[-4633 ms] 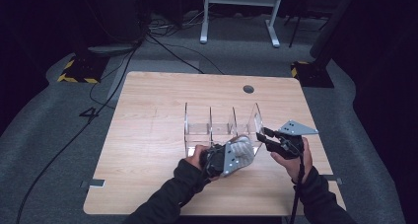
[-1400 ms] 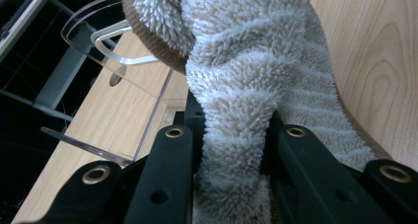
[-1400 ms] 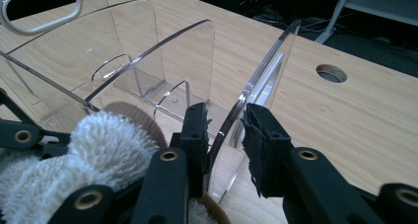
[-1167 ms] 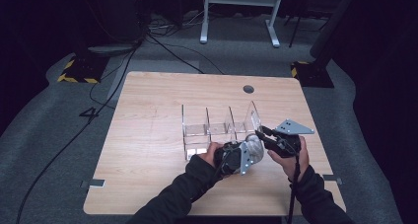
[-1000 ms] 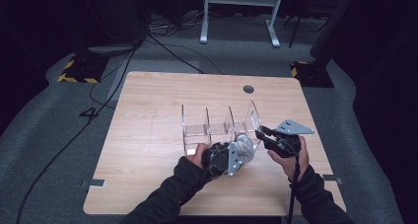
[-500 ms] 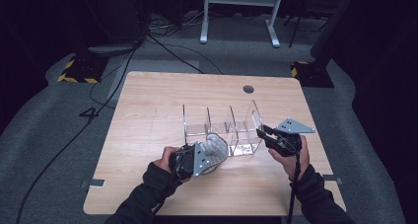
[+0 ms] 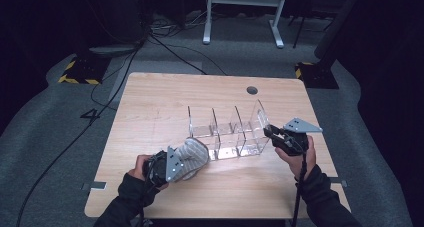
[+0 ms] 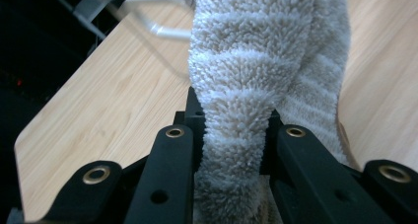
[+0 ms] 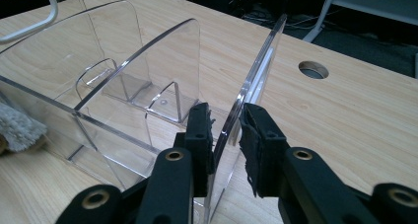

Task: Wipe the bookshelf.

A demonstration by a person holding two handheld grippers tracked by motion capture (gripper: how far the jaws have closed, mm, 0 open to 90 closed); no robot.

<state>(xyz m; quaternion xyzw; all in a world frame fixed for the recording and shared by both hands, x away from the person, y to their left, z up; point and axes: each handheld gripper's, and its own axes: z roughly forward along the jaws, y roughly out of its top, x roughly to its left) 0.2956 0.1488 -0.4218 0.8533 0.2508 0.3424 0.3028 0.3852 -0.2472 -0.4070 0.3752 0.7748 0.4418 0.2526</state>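
Fingers [image 8: 167, 169] of the left gripper [image 8: 231, 130] pinch the fluffy towel [image 8: 261, 61], seemingly mid-fold.

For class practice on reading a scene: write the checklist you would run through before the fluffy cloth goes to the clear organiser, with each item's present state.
1. Left claw grips the fluffy pale grey striped cloth: ok.
2. Right claw straddles the end wall of the clear acrylic three-compartment organiser: ok; its jaws have just been closing.
3. Pads pressing that wall: cannot tell.
4. Organiser upright on the light wooden table: ok.
5. Compartments free: ok.
6. Cloth over a compartment: not ok, it is beside the organiser's left end.
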